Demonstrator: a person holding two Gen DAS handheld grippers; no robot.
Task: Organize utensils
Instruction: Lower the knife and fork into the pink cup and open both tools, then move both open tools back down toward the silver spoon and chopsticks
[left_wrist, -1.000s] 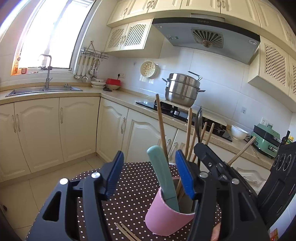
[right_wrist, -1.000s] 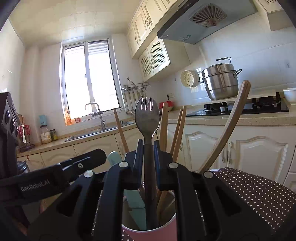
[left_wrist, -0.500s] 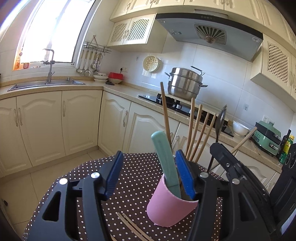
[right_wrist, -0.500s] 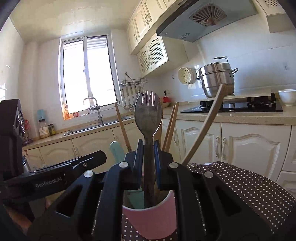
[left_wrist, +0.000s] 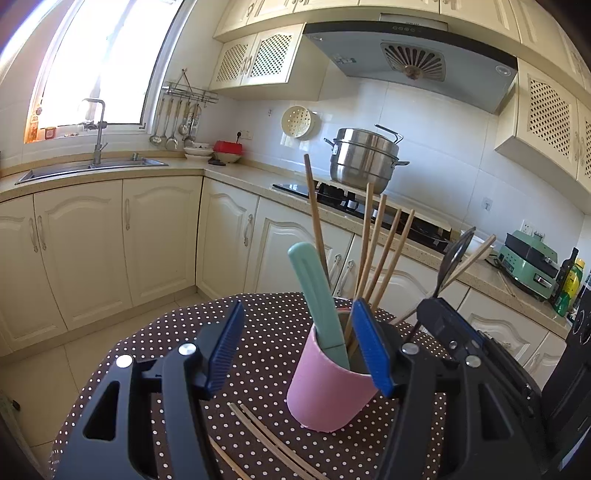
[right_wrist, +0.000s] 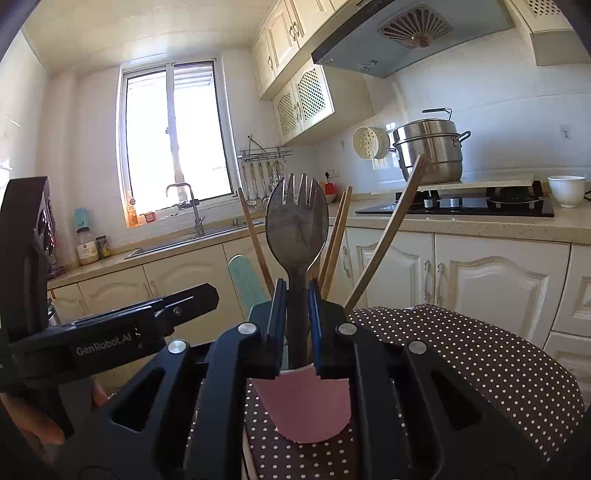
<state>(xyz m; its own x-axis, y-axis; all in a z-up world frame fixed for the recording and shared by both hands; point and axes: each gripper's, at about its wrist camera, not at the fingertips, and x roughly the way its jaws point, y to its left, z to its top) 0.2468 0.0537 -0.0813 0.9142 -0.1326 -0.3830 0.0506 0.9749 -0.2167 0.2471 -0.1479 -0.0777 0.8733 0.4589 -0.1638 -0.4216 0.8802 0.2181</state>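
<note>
A pink cup (left_wrist: 327, 391) stands on the polka-dot table (left_wrist: 266, 332) and holds several wooden chopsticks (left_wrist: 376, 251) and a mint-green handle (left_wrist: 317, 299). My left gripper (left_wrist: 299, 350) is open, its right blue finger beside the cup's rim. My right gripper (right_wrist: 297, 317) is shut on the handle of a metal spork (right_wrist: 297, 229), which stands upright with its lower end inside the pink cup (right_wrist: 308, 402). The spork's head (left_wrist: 454, 258) and the right gripper also show in the left wrist view.
Two loose chopsticks (left_wrist: 266, 439) lie on the table in front of the cup. Kitchen counters, a sink (left_wrist: 92, 168) and a stove with a steel pot (left_wrist: 364, 158) stand behind. The table edge curves away at the far side.
Both grippers have pulled back and up from the cup, which now looks smaller and farther. The right gripper's blue pads look slightly wider around the spork handle.
</note>
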